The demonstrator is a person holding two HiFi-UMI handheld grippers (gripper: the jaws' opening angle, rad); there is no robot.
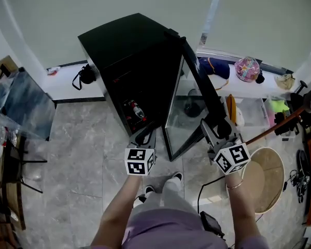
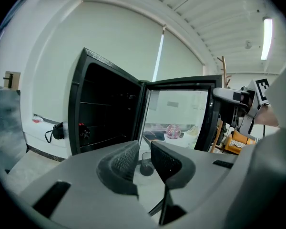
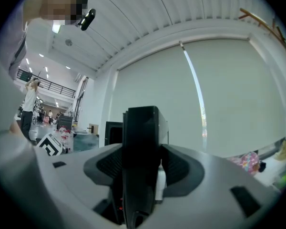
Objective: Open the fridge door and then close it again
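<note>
Grey tiled floor (image 1: 78,139); fridge (image 1: 129,45) interior dark, indistinct. Right tongs (image 1: 217,127) clasp the door (image 1: 202,84) edge; left tongs (image 1: 143,134) part-open, empty.

No text, brand or number is legible to me in any view. The only printed signs are black-and-white square code patterns, not letters, on the marker cube (image 1: 139,161) of the left gripper (image 1: 143,135) and the marker cube (image 1: 232,158) of the right gripper (image 1: 217,129). Pale patches (image 2: 171,104) on the glass of the fridge door (image 1: 203,84) are too blurred for me to read.
</note>
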